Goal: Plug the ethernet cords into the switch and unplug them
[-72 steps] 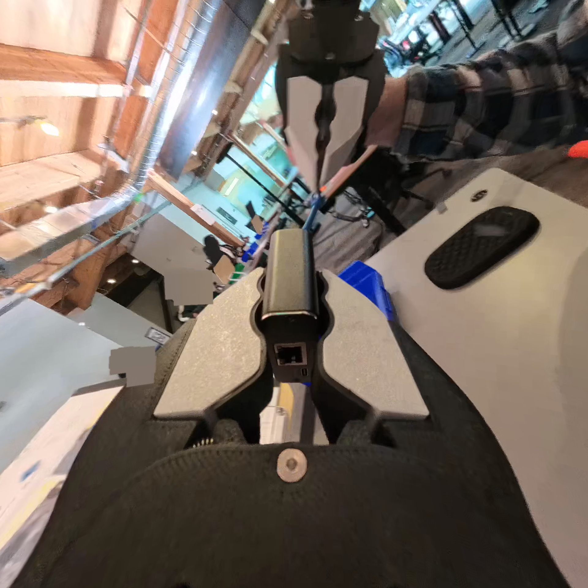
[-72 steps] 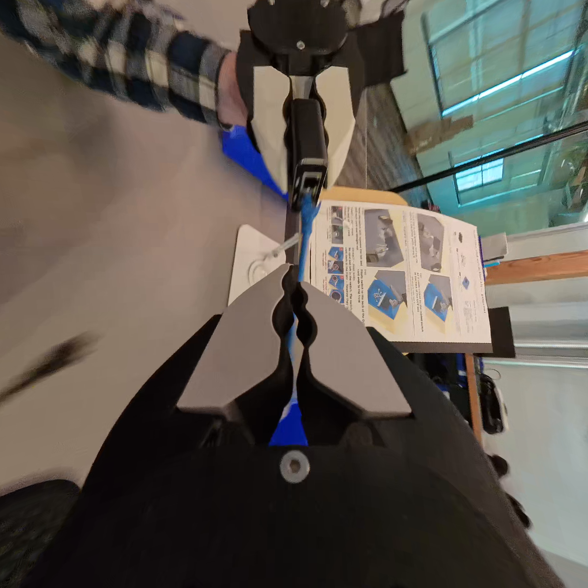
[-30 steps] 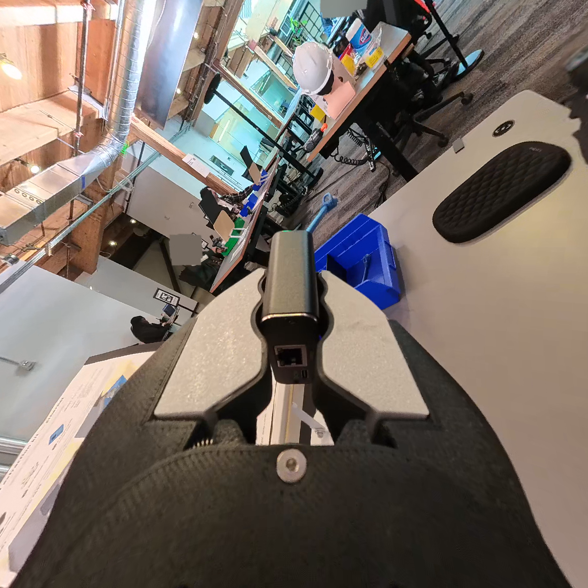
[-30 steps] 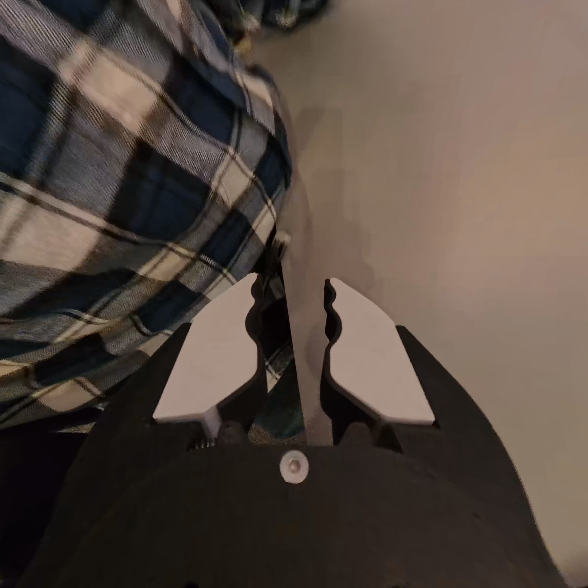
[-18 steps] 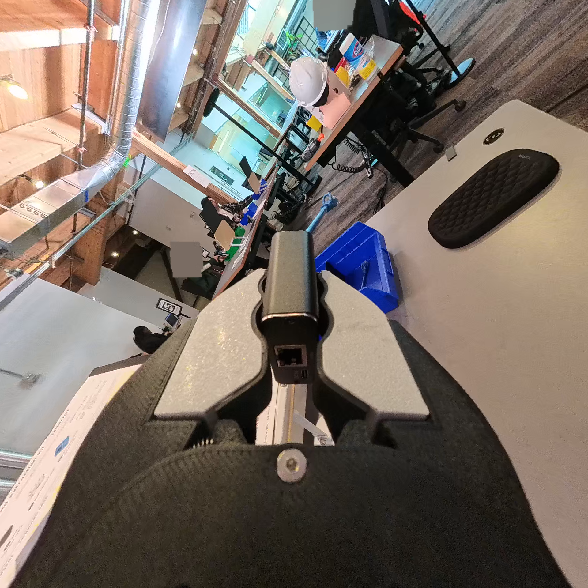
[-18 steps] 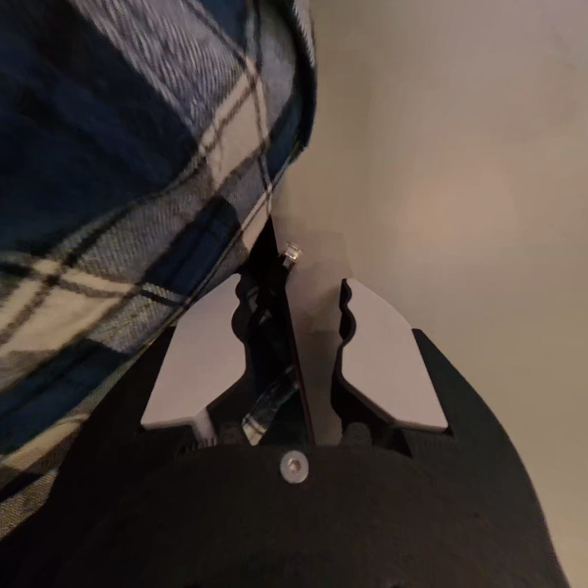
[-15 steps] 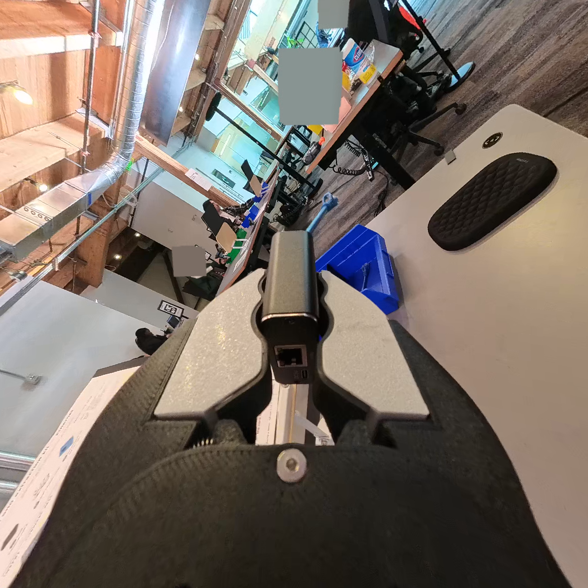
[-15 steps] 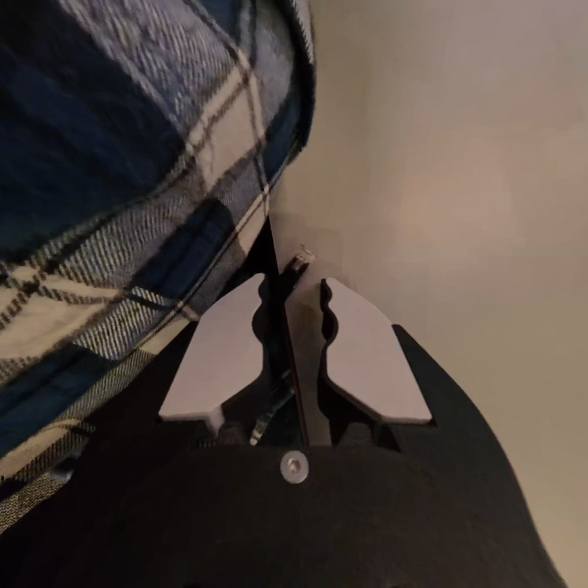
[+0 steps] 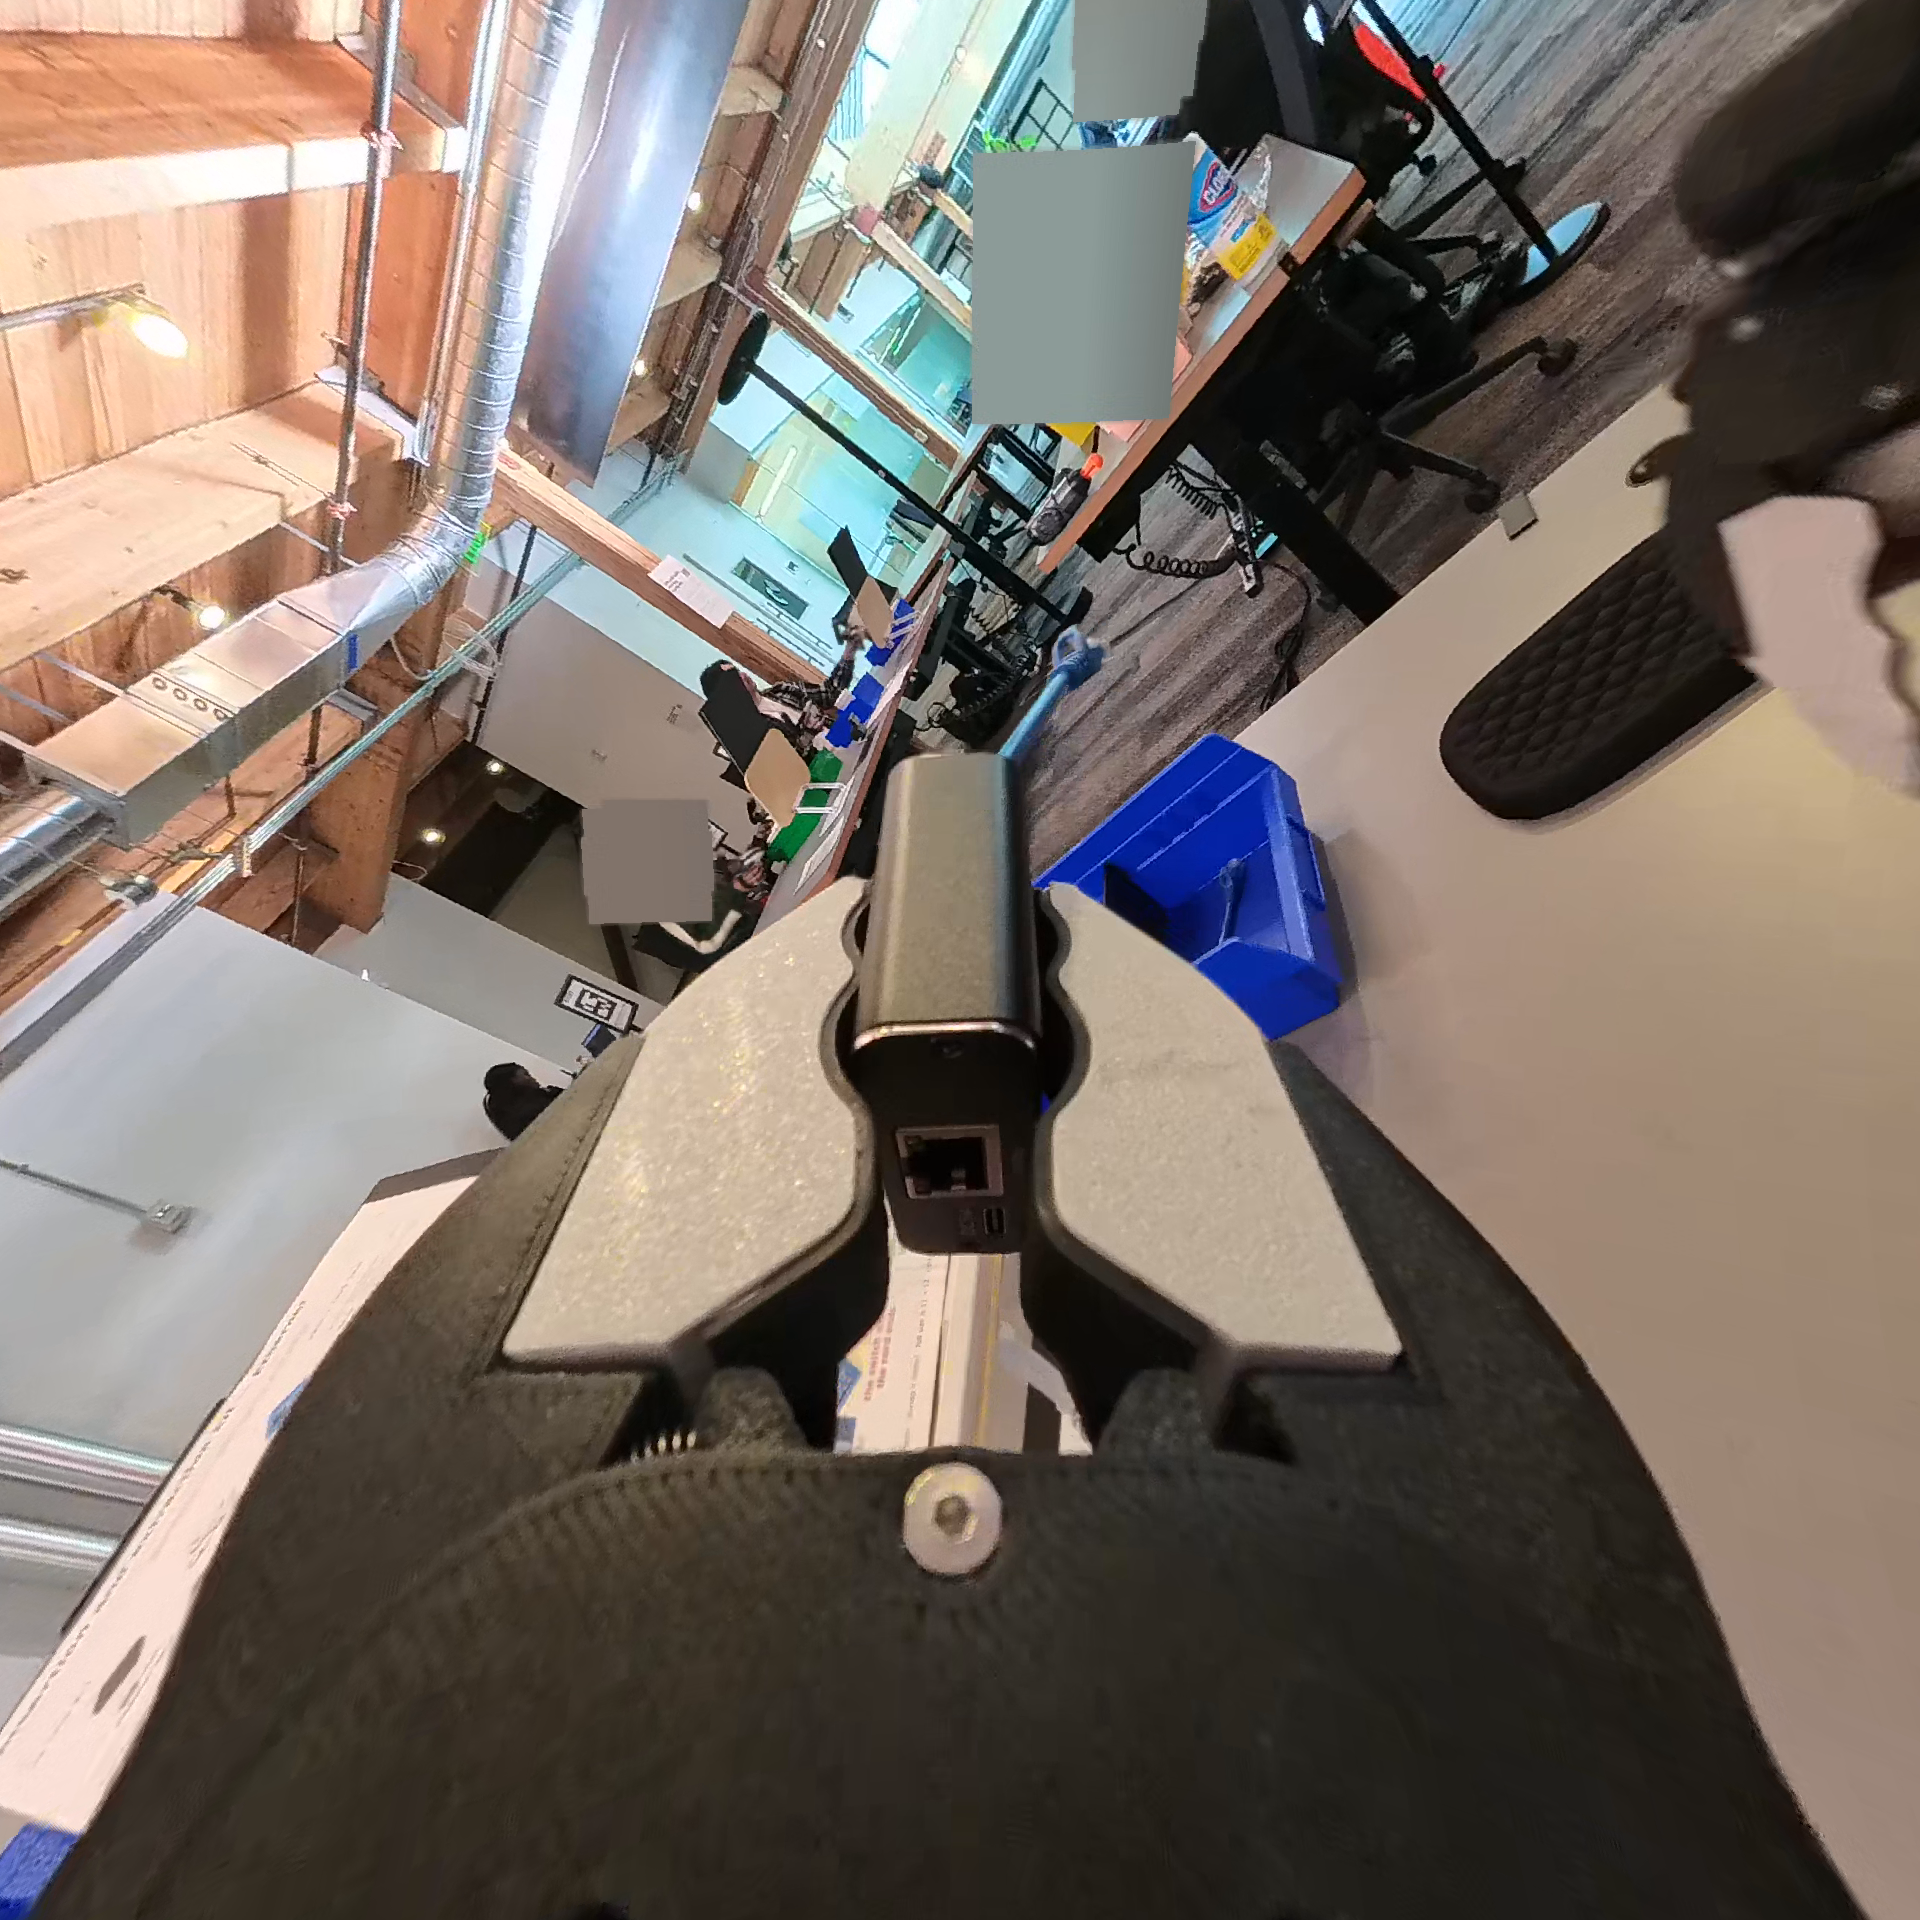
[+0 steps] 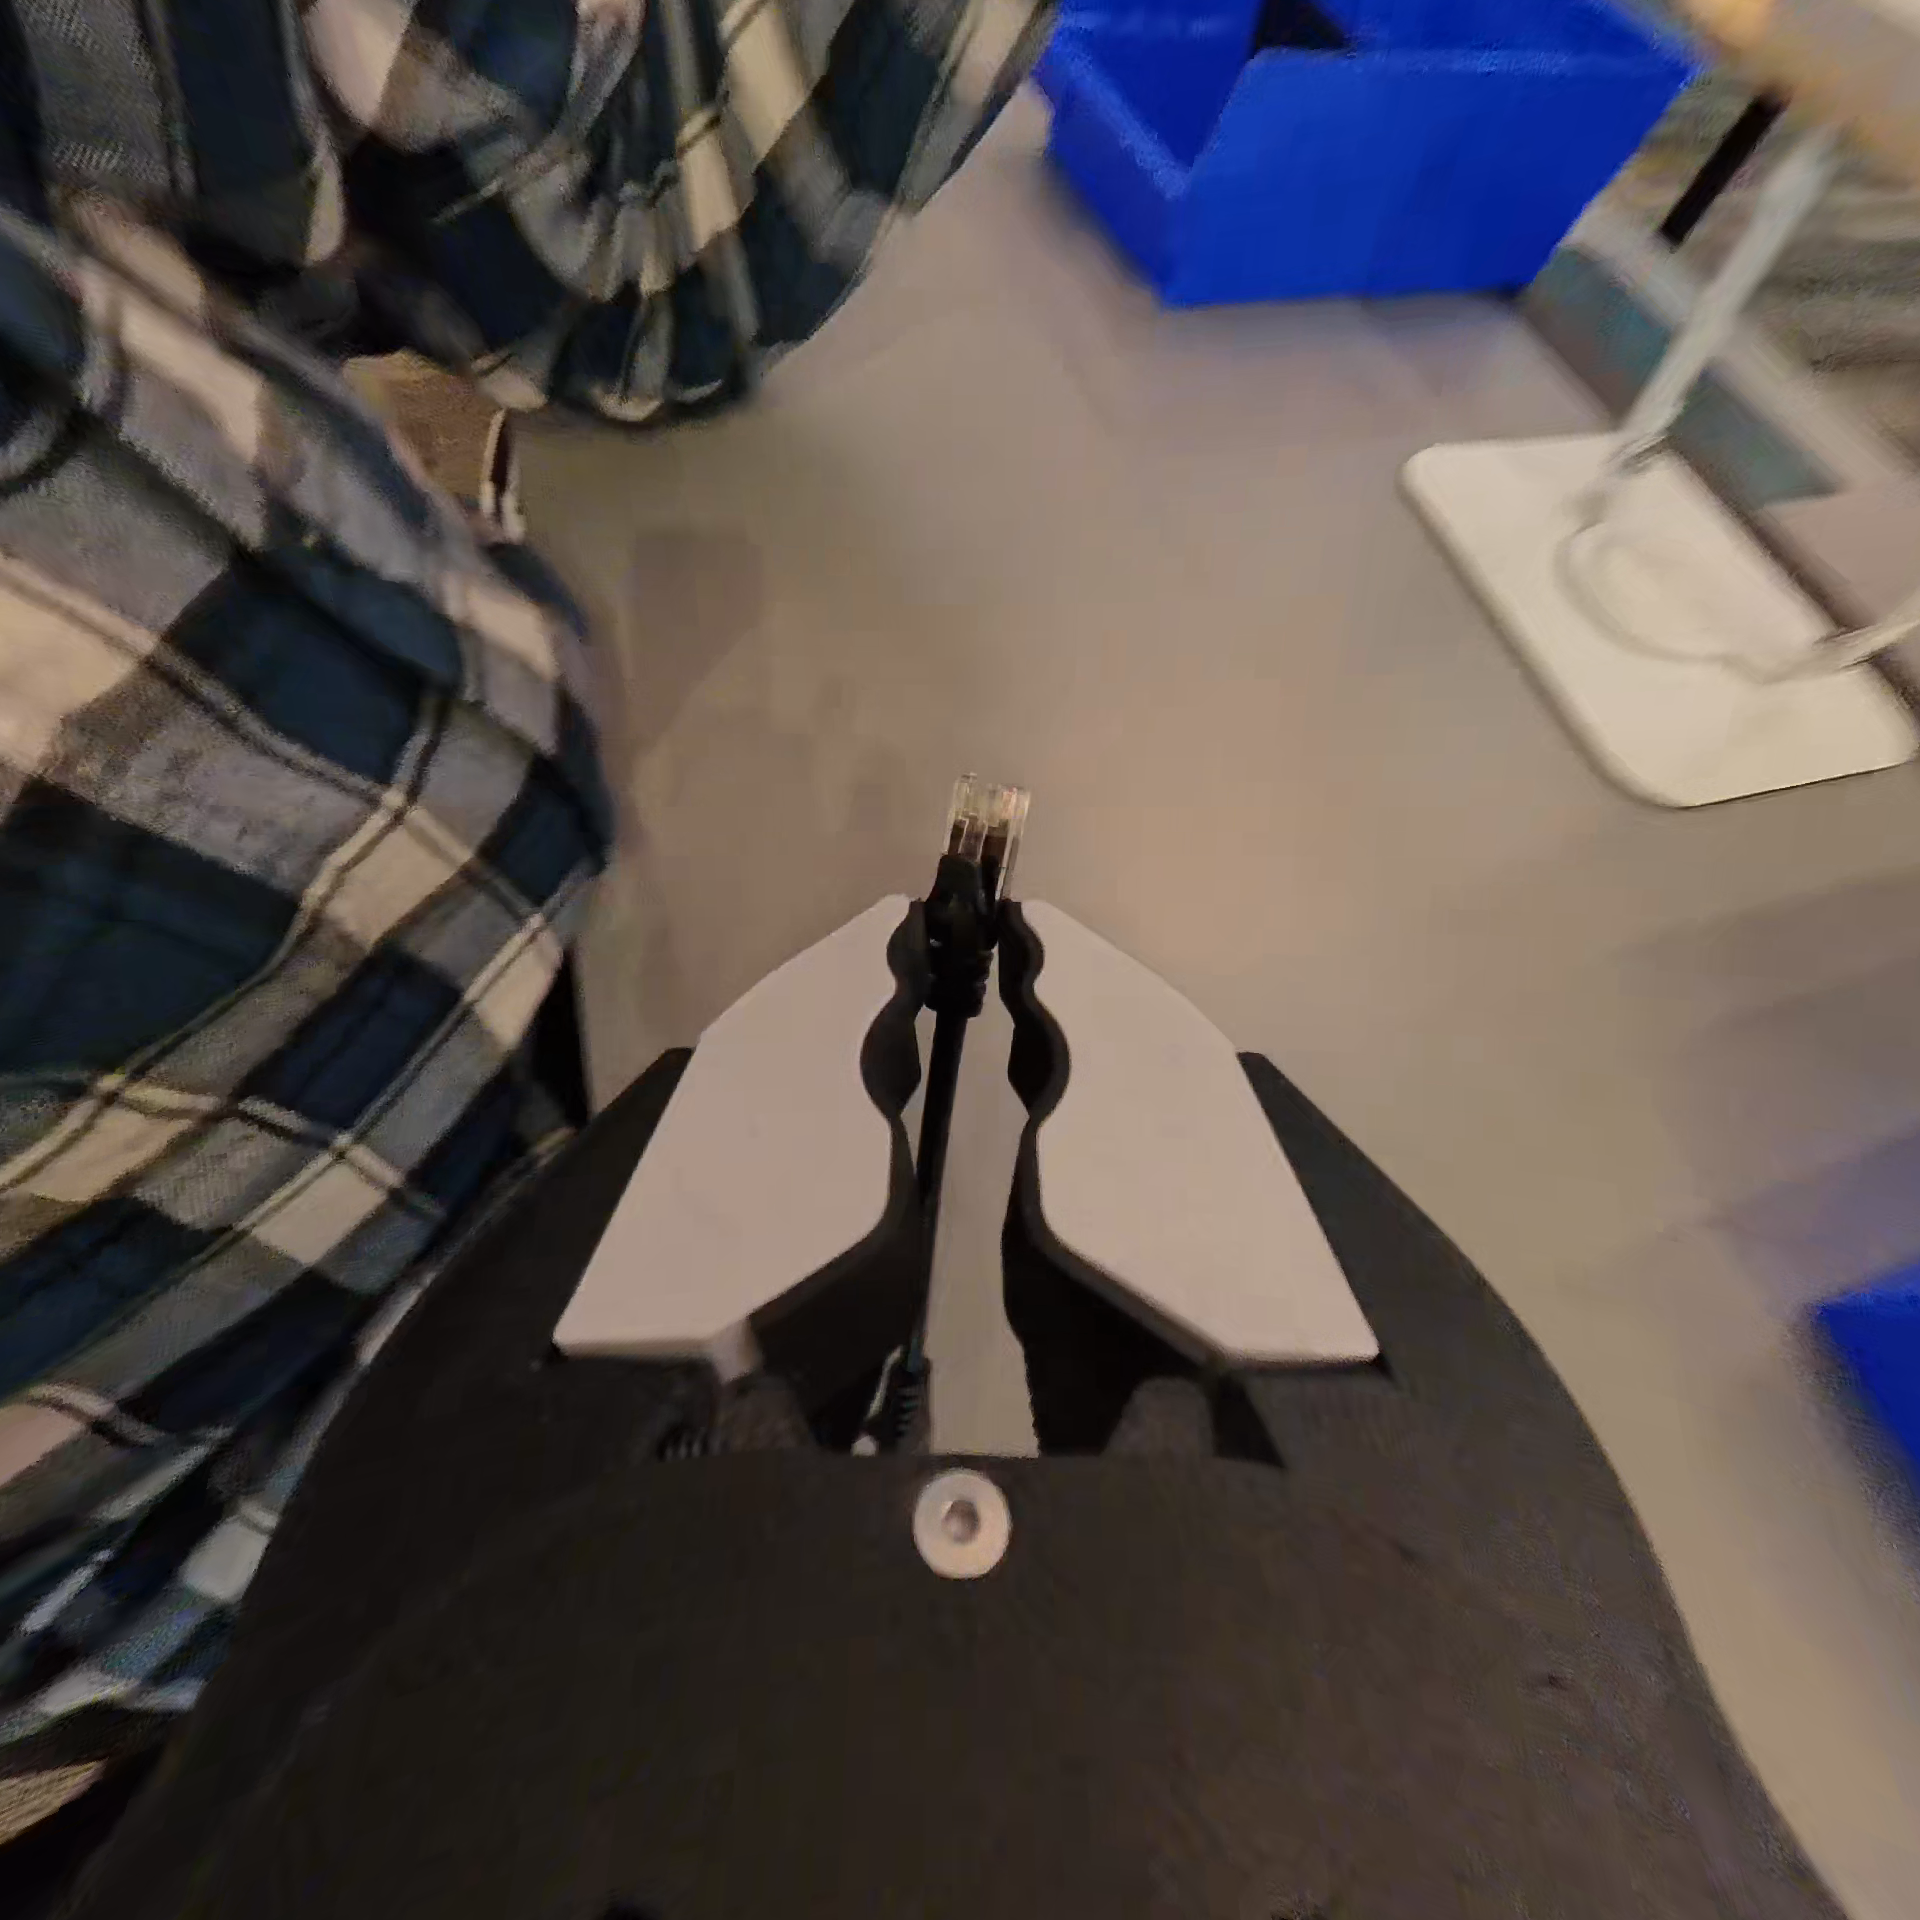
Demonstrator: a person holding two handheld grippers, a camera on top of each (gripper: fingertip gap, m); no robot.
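Observation:
My left gripper (image 9: pixel 951 904) is shut on the dark grey switch (image 9: pixel 951 904), a small box held lengthwise between the pads, with an empty port (image 9: pixel 943 1164) facing the camera. A blue ethernet cord (image 9: pixel 1055 686) sticks out of the switch's far end. My right gripper (image 10: pixel 961 909) is shut on a black ethernet cord (image 10: pixel 940 1091) just behind its clear plug (image 10: pixel 987 816), which points forward above the grey table (image 10: pixel 1195 727). One pale finger (image 9: pixel 1829 634) of the right gripper shows at the right edge of the left wrist view.
A blue bin (image 9: pixel 1216 894) stands on the table beyond the switch; it also shows in the right wrist view (image 10: pixel 1351 135). A black wrist rest (image 9: pixel 1590 707) lies farther right. A white stand base (image 10: pixel 1652 634) sits at the right. A plaid sleeve (image 10: pixel 260 623) fills the left. A printed sheet (image 9: pixel 156 1558) lies lower left. My hands' fingertips stand some 25 centimeters from each other.
My right gripper let go of the blue cord, swung away beside the plaid sleeve, closed its pads on the black cord and lifted its plug clear. The left gripper kept hold of the switch.

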